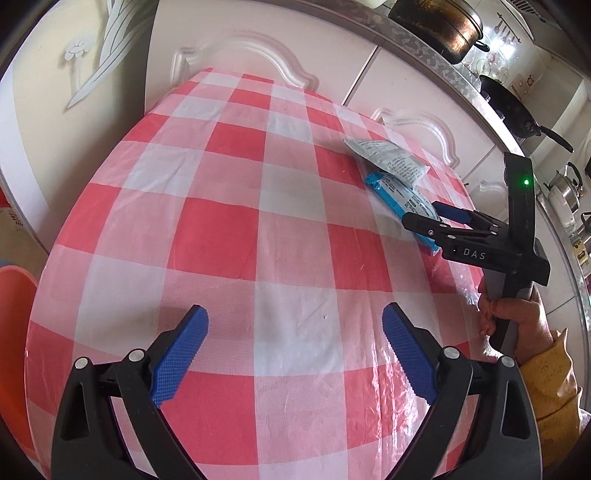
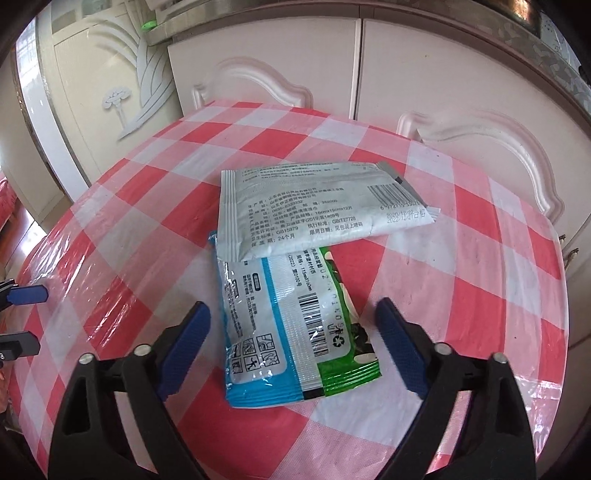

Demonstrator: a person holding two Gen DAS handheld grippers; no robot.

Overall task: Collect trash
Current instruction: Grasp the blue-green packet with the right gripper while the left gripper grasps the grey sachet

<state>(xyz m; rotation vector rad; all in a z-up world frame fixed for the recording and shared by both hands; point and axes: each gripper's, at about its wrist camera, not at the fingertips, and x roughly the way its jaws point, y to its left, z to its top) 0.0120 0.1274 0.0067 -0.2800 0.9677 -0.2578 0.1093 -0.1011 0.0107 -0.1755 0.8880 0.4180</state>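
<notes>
Two flat packets lie on the red-and-white checked table (image 2: 147, 206). A white packet (image 2: 314, 210) overlaps the far end of a blue-and-green packet (image 2: 288, 332). My right gripper (image 2: 293, 347) is open and straddles the blue-and-green packet, with a gap at each pad. From the left wrist view, the white packet (image 1: 391, 158) and blue packet (image 1: 399, 192) lie at the table's right side, with the right gripper (image 1: 423, 214) over the blue one. My left gripper (image 1: 295, 354) stands open over bare cloth (image 1: 258, 221), nothing between its fingers. Its fingertips (image 2: 27, 295) show at the left edge of the right wrist view.
An orange bin (image 1: 14, 332) stands off the table's left edge. White cabinet doors (image 2: 424, 74) back the table. A counter on the right carries a pot (image 1: 439, 26), a wok (image 1: 513, 110) and a kettle (image 1: 565, 184). A hand in a yellow sleeve (image 1: 517, 317) holds the right gripper.
</notes>
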